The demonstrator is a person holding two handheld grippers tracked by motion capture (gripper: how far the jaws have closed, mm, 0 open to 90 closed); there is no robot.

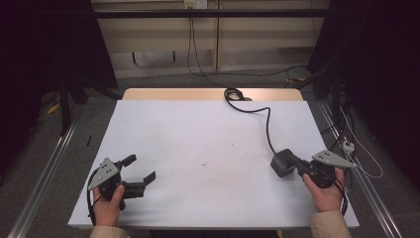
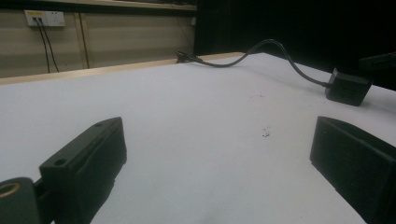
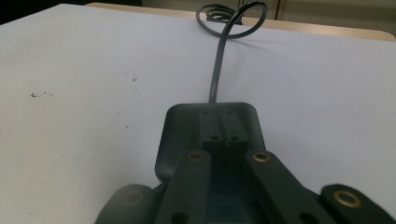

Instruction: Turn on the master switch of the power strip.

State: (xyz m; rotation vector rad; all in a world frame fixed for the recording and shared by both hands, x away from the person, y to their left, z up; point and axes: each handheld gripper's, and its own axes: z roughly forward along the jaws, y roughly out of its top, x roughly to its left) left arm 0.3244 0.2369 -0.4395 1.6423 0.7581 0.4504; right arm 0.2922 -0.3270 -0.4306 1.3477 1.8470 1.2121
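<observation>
White table (image 1: 198,129) before me: my right gripper (image 1: 297,166), jaws together, touches the near-right black adapter (image 1: 282,162); my left gripper (image 1: 141,171) gapes far left.

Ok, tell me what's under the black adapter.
The adapter sits flat on the white table. Its underside is covered, so whatever lies beneath it can't be seen. The right gripper rests shut above it.

You have one black power adapter (image 1: 283,162) at four o'clock, one cable (image 1: 267,121) running to twelve o'clock, two grippers, and one white table (image 1: 198,129).
</observation>
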